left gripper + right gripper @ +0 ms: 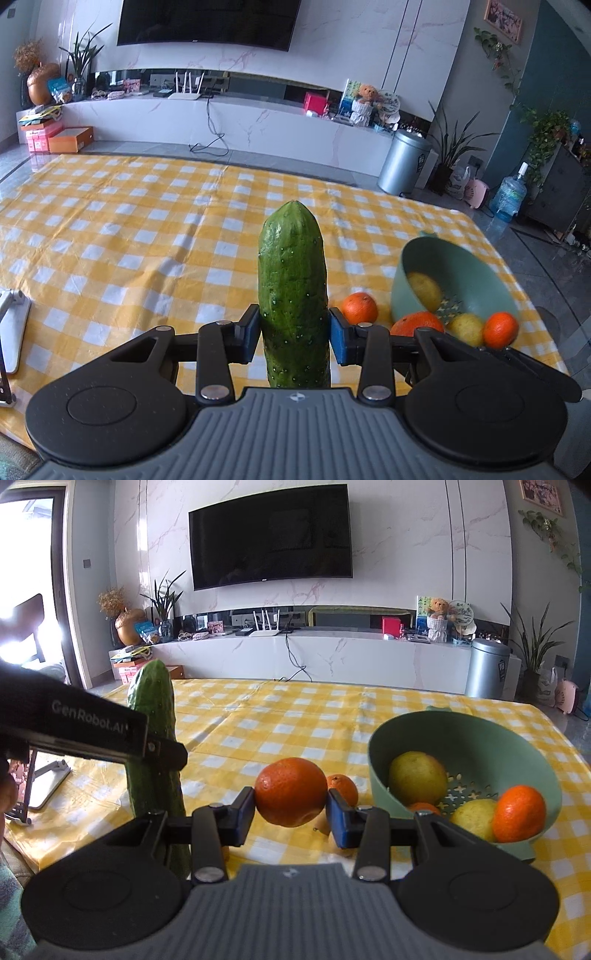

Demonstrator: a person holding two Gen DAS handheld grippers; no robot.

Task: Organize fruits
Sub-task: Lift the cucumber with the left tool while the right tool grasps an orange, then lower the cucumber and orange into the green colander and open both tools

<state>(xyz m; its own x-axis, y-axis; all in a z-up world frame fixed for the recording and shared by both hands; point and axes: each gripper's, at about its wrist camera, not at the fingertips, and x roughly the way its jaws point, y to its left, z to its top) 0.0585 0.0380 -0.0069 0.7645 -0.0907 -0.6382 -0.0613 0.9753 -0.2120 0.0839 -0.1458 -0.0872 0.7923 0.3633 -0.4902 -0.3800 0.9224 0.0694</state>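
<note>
The left gripper (292,334) is clamped on a green cucumber (291,291), its two blue pads pressed against opposite sides of the lower body; the jaws stand partly closed to the cucumber's width. The cucumber stands upright, clear of the yellow-and-white checked tablecloth (129,221). The right gripper (291,812) is clamped on a large orange (290,792), pads bearing on its left and right sides, and the fruit is held above the cloth. From the right wrist view the cucumber is at the left, with the left gripper's black arm crossing in front of it. A green colander bowl (480,738) sits on the cloth to the right, tilted so its opening faces the cameras; inside it are two yellow lemons (417,777) and a small orange (519,812), with a further orange fruit partly hidden behind the gripper linkage. Another small orange (341,786) lies on the cloth just left of the bowl, behind the held orange. A white stand (13,325) lies at the table's left edge.
</note>
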